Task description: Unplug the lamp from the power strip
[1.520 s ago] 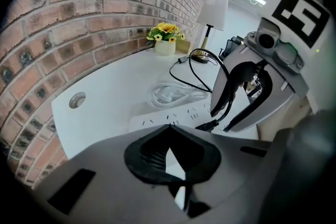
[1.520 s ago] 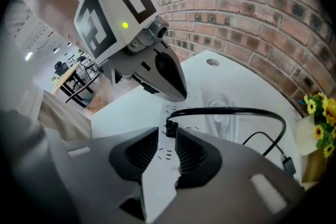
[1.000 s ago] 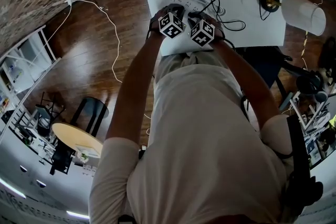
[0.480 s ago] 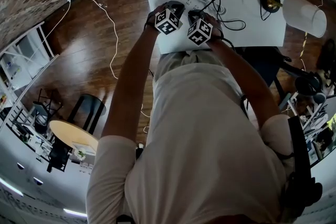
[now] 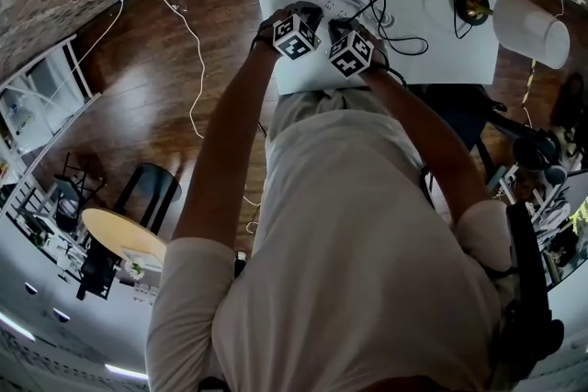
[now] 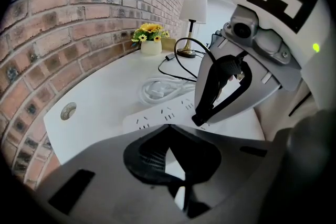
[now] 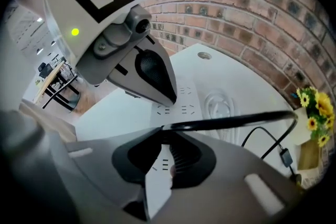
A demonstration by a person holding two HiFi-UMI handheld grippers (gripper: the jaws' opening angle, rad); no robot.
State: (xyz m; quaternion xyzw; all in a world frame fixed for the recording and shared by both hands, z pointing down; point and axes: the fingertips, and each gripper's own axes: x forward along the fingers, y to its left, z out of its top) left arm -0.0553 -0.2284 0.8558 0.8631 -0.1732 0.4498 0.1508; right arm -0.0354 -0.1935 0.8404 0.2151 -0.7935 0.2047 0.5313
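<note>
closing just now, the jaws of the right gripper (image 7: 160, 128) are narrowing to a slim gap, tips pinching the black lamp cord (image 7: 231, 122) where it is meeting the power strip (image 7: 182, 101) on the table (image 6: 105, 86), the lamp (image 6: 195, 8) standing at the far end. i'm judging this as the grasp step, the next move needing a straight pull off the socket, while the left gripper (image 6: 168, 127), tips together and empty, is resting on the strip's near end.

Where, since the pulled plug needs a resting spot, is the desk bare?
The desk is bare between the cable hole and the power strip, and between the black lamp cord and the near edge. It is crowded around the strip, the coiled white cable, the lamp and the sunflowers.
</note>
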